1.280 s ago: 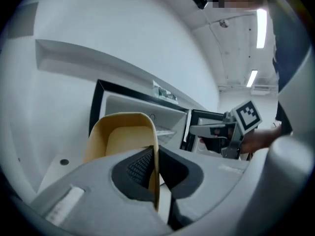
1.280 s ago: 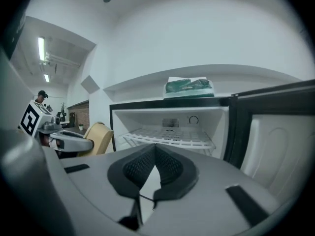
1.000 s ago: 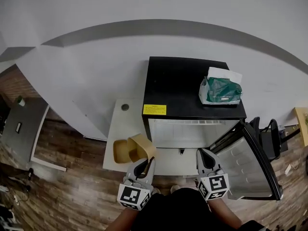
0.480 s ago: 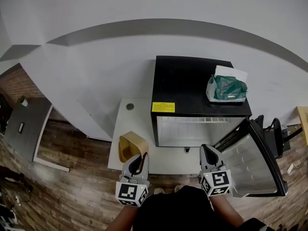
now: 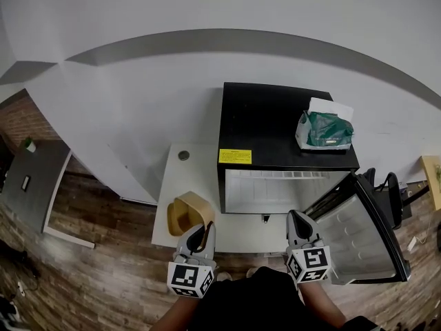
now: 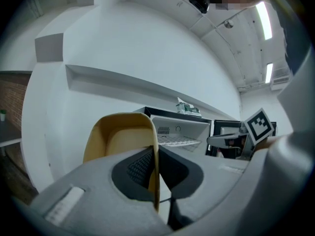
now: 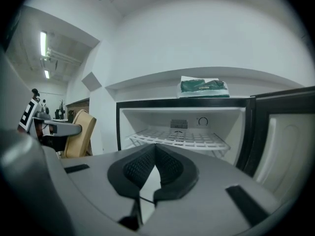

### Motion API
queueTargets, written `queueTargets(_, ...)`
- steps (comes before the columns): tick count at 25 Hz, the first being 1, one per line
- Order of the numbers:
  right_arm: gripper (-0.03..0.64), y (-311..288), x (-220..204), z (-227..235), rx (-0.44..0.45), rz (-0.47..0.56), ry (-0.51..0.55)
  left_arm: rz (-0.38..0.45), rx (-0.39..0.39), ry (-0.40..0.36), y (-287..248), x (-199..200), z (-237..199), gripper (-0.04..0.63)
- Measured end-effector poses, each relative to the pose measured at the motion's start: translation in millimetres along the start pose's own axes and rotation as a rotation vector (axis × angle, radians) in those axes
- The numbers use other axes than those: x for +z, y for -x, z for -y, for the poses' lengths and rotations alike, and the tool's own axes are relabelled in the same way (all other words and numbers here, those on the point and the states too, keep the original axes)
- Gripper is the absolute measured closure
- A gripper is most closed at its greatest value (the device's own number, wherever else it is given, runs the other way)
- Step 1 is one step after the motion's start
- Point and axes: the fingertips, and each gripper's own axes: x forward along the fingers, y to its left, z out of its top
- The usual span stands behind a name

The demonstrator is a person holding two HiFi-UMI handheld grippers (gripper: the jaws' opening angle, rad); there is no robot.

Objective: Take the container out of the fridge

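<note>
- At the lower left of the head view we saw wood floor [image 5: 89, 274], and to its right a low white platform [image 5: 180, 174].
- Low in the frame, left of centre, our left gripper [image 5: 200, 232] was clamped on the tan container [image 5: 186, 214]. One thin wall of it was pinched between the pads.
- The container was outside the fridge [image 5: 275, 119]. It sat over the near left part of the platform, just left of the fridge and apart from it, with its inside showing from above.
- In the centre, the black fridge stood with its white compartment open toward us and a white wire shelf [image 7: 182, 137] inside.
- Low and right of centre, we held the right gripper [image 5: 298, 221] in front of the open compartment. Its jaws were together and gripped nothing.
- At the upper right of the fridge's top lay a green tissue pack [image 5: 324, 131].
- At the lower right, the fridge door [image 5: 362, 226] stood swung wide open.
</note>
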Motion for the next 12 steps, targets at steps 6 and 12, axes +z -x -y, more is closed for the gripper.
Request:
queueTargets(6,0.618,-6.0,8.7,-7.7,0.017,0.018,0.013,0.012,0.001,-0.016,-5.1,7.7,-2.5,0.572)
queueTargets(12,0.618,-8.7,10.4,-14.5,0.033,0.023,0.03,0.017,-0.005,-0.024,-6.7,11.1,-0.7,0.572)
